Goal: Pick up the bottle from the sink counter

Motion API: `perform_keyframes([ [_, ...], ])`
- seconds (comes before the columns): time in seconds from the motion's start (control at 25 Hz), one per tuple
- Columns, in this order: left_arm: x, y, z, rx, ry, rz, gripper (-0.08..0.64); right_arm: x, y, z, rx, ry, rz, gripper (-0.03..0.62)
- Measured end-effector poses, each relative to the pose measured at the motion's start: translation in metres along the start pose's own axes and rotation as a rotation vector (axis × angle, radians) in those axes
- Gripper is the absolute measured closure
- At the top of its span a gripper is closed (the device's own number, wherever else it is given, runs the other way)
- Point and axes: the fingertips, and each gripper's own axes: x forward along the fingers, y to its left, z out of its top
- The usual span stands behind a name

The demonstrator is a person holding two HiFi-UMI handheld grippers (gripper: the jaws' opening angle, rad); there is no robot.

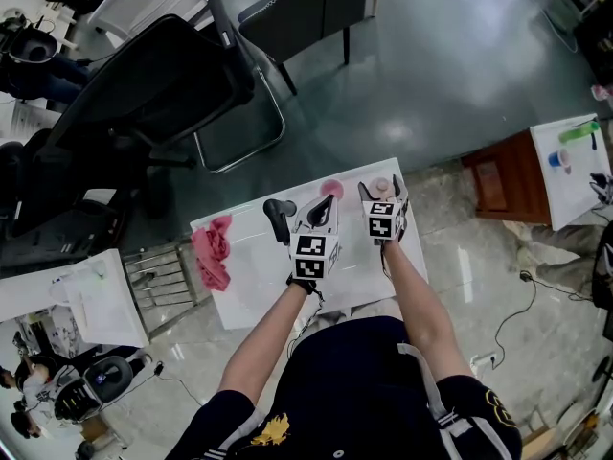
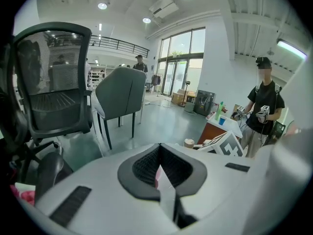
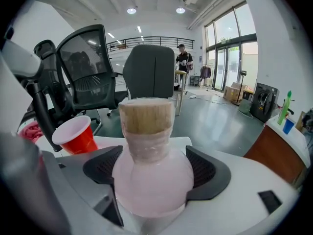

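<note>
Where the white counter (image 1: 254, 268) sits at frame centre, the right gripper (image 3: 151, 166) squeezes the round belly of the pink corked bottle (image 3: 146, 180), apparently ready to lift; the left gripper (image 2: 159, 154), jaws pressed together, waits just left.

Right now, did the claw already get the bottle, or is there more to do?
Done: the right claw is shut on the pink bottle, a pad on each side. In hand: the lift; I cannot tell whether the bottle is off the white table yet. Left to do: raise it clear, probably minding the red cup nearby. The left claw is shut.
</note>
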Motion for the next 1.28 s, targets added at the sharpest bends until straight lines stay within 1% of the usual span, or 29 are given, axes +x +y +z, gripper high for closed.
perform_keyframes([
  [0.16,-0.007,-0.001,0.005,0.006,-0.011,-0.001,0.541,-0.012,0.005,0.016,-0.021,-0.044,0.002,0.167],
  [0.48,-0.024,-0.006,0.013,0.015,-0.047,-0.007,0.541,-0.051,0.012,0.051,-0.004,-0.152,0.007,0.167],
  [0.6,-0.032,-0.008,0.018,0.016,-0.066,-0.010,0.541,-0.068,0.015,0.059,-0.004,-0.170,0.002,0.167],
  [0.8,-0.053,-0.005,0.030,-0.008,-0.108,-0.006,0.541,-0.102,0.021,0.064,-0.003,-0.195,-0.002,0.167],
  [0.92,-0.066,-0.007,0.039,0.003,-0.129,-0.015,0.541,-0.125,0.022,0.073,0.001,-0.222,-0.014,0.167],
  [1.12,-0.091,-0.011,0.050,0.045,-0.170,-0.018,0.541,-0.162,0.037,0.089,0.018,-0.264,0.020,0.167],
  [1.28,-0.112,-0.001,0.058,0.030,-0.206,-0.002,0.542,-0.188,0.046,0.101,-0.002,-0.301,0.020,0.167],
])
